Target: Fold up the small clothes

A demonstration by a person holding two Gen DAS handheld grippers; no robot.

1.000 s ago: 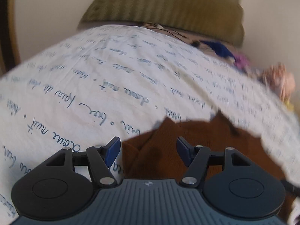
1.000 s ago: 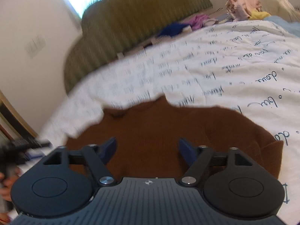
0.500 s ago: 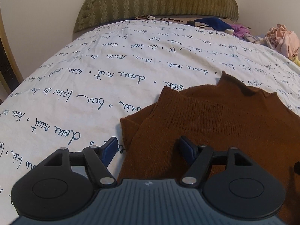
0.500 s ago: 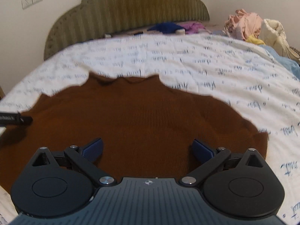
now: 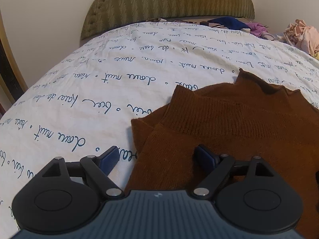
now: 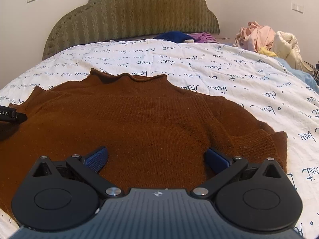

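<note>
A brown knit sweater (image 6: pixel 139 123) lies flat on the bed, its collar toward the headboard; it also shows in the left wrist view (image 5: pixel 239 127). My left gripper (image 5: pixel 157 157) is open and empty, low over the sweater's left edge, with one finger over the sheet and one over the knit. My right gripper (image 6: pixel 156 158) is open wide and empty, just above the sweater's lower right part near the folded sleeve cuff (image 6: pixel 265 139). The left gripper's body shows at the left edge of the right wrist view (image 6: pixel 12 115).
The bed has a white sheet with blue script (image 5: pixel 79 103) and a green padded headboard (image 6: pixel 131 14). Blue and purple clothes (image 6: pixel 183 36) lie by the headboard. A pile of pink and cream laundry (image 6: pixel 265 37) sits at the right. A wooden frame (image 5: pixel 8 69) stands at the left.
Both views swung and steadied from blur. Both grippers settled lower over the sweater, and the right gripper's jaws opened wider.
</note>
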